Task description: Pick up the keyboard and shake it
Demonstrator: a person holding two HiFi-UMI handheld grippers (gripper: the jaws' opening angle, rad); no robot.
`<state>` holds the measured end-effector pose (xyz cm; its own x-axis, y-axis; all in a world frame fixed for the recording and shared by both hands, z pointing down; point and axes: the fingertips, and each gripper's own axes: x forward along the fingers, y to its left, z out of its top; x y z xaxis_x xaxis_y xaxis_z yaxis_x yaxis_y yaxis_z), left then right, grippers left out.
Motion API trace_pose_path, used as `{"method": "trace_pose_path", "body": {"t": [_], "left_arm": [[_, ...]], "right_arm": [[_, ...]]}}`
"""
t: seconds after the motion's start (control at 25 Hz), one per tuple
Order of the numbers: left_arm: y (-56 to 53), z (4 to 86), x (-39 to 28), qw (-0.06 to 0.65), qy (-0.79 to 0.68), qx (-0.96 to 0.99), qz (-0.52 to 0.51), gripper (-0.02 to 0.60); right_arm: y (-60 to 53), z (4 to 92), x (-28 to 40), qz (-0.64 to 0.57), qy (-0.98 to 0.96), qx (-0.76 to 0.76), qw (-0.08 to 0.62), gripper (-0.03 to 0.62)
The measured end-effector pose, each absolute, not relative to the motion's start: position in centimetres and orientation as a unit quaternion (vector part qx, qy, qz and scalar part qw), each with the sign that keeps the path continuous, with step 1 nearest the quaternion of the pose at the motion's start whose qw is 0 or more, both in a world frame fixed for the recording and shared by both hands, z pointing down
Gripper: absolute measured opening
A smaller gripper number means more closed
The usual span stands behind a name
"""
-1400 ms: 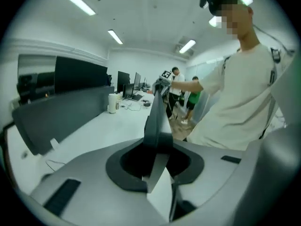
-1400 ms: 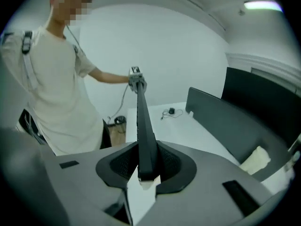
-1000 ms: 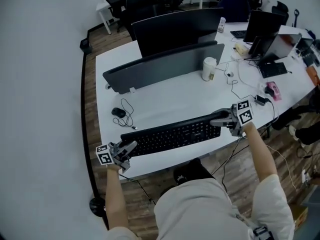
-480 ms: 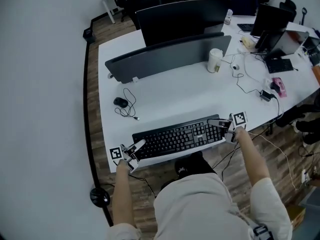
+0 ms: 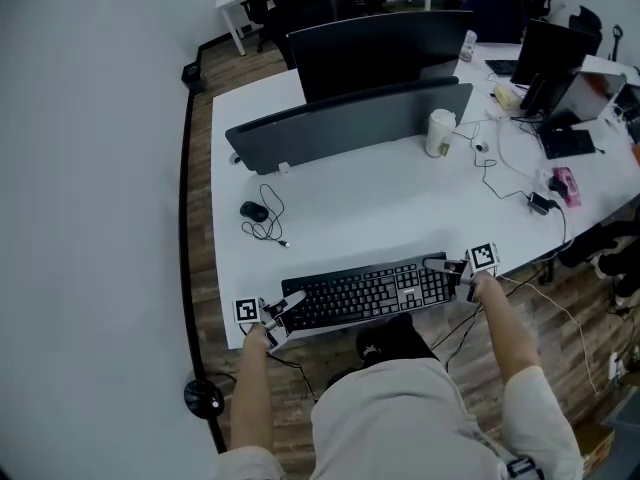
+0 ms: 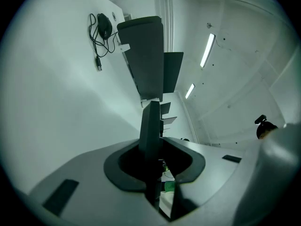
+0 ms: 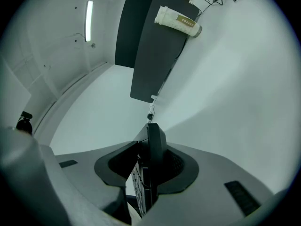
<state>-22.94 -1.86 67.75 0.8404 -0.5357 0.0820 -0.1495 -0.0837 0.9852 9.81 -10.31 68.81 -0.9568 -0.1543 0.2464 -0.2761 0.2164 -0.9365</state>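
**Head view: keyboard lies at the near edge, a gripper on each end**

A big white desk (image 5: 400,208) fills the middle. At its far side stand a long grey screen (image 5: 350,128) and a dark monitor (image 5: 380,43), so the near half is free for work.

The black keyboard (image 5: 365,293) lies flat along the near edge of the desk, right in front of the person. It is long, so it needs a hold at both ends to stay level.

The left gripper (image 5: 283,305) is at the keyboard's left end. In the left gripper view the thin edge of the keyboard sits between its jaws, and they look pinched on it.

The right gripper (image 5: 442,266) is at the right end. Its jaws have just been opening. The keyboard's end is between them, but a strip of light shows beside it, so I think this side is letting go.

A white cup (image 5: 438,133) stands far back on the right, and a small mouse (image 5: 254,211) with its cord lies to the left. Both are well apart from the keyboard, so they are safe from bumps.
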Motion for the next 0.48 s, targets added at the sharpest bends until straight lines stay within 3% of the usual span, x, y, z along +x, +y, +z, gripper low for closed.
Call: {"method": "trace_pose_path", "body": {"t": [0.48], "left_arm": [[-2.1,67.1,-23.8,0.625,-0.238,0.725,-0.167,0.123]], "right_arm": [[-11.1,66.8,8.6,0.605,-0.78,0.142,0.068,0.163]]}}
